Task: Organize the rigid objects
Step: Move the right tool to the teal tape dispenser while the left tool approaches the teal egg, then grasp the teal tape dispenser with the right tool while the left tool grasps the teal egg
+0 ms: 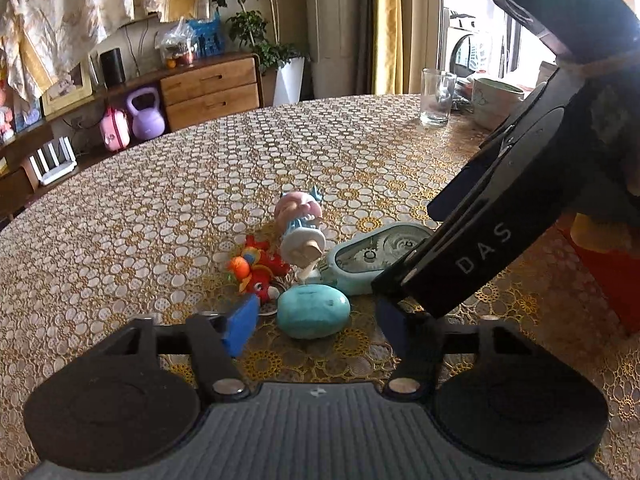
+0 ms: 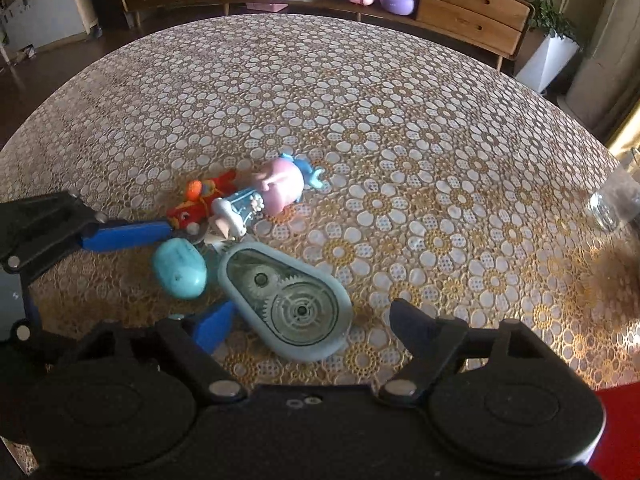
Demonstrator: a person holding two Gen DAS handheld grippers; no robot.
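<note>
Covering the table (image 1: 280,152), a flowered cloth; sideboard (image 1: 208,88) far left, glass (image 1: 436,98) far right. Left gripper (image 1: 316,320), open, straddles the egg (image 1: 313,311). From the right, open right gripper (image 2: 308,326) straddles the tape case (image 2: 286,300); toys (image 2: 240,200) beyond.

We count one egg (image 1: 313,310), one tape dispenser (image 2: 286,305), two toy figures (image 1: 302,224) (image 1: 258,268), one glass (image 1: 437,97), one bowl (image 1: 494,101)

On the table (image 2: 360,100), my egg (image 2: 179,268) lies left of the tape dispenser (image 2: 286,306). Behind them lie the parrot (image 2: 200,204) and, right of it, the doll (image 2: 264,196). A glass (image 1: 436,98) stands far off.
</note>
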